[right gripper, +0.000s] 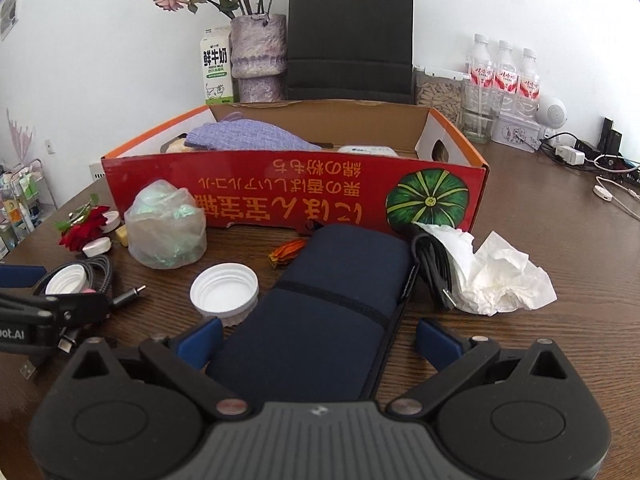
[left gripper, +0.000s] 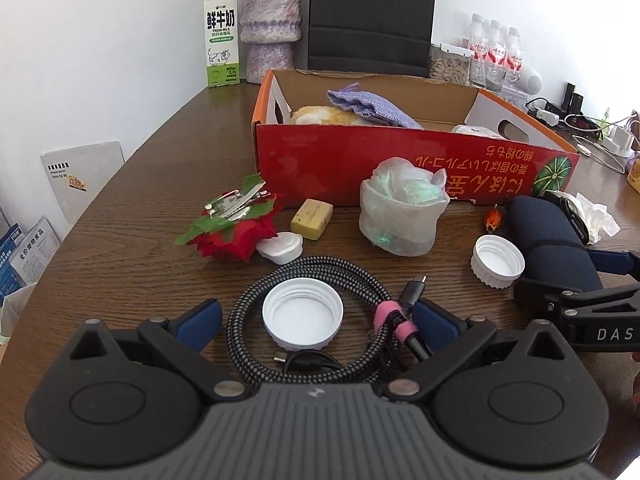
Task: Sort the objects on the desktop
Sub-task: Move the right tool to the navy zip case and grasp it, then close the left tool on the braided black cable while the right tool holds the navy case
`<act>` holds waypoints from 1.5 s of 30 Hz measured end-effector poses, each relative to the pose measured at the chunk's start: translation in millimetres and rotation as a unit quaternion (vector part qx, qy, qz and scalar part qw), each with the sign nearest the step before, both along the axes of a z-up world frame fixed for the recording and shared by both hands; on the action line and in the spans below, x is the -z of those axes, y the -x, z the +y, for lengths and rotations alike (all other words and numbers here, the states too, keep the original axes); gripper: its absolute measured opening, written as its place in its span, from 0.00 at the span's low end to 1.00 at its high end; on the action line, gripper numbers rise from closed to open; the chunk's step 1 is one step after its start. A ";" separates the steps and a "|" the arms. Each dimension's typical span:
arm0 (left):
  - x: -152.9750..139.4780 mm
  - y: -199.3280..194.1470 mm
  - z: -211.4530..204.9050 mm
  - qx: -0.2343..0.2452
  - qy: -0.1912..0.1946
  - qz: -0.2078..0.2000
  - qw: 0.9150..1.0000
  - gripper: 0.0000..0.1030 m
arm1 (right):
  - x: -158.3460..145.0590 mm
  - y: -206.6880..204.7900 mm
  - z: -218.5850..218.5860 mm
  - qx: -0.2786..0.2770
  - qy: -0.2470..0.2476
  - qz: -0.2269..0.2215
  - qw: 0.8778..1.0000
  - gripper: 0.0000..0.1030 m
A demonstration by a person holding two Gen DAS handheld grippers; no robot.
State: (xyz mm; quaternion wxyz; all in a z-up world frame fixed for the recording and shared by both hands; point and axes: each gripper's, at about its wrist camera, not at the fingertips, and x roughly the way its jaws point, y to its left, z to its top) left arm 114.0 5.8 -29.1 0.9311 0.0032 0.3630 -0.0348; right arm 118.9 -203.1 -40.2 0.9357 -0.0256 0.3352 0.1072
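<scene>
Two large white caps lie on the counter [left gripper: 132, 184] — one [left gripper: 303, 314] ringed by the coiled braided cable [left gripper: 320, 268], one [left gripper: 497, 261] just beside the navy pouch [right gripper: 320, 304]. Two smaller white lids sit near the red flower [left gripper: 236, 236]. One red box [right gripper: 296, 196] stands behind, holding a purple cloth [right gripper: 244, 136]. Left claw [left gripper: 316, 320]: fingers apart, straddling the cable and cap. Right claw [right gripper: 318, 344]: fingers apart — either side of the pouch. Crumpled tissue [right gripper: 500, 276] and a black cable lie right of the pouch.
</scene>
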 end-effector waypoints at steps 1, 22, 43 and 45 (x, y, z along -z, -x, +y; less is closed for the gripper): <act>1.4 -1.9 -0.7 0.002 -0.001 0.008 1.000 1.00 | 0.0 0.0 0.6 -0.001 0.001 -0.002 1.000 1.00; 4.8 2.5 -6.9 0.008 -0.013 -0.006 1.000 0.97 | -1.7 8.9 -5.5 -0.001 -0.015 -0.026 1.000 0.84; 4.3 7.9 -3.8 -0.003 0.001 -0.016 1.000 0.96 | -7.4 9.6 -20.4 -0.013 -0.004 -0.009 1.000 0.76; 4.6 7.9 -3.7 -0.002 0.001 -0.016 1.000 0.96 | -5.5 6.0 -18.3 -0.011 -0.003 -0.004 1.000 0.76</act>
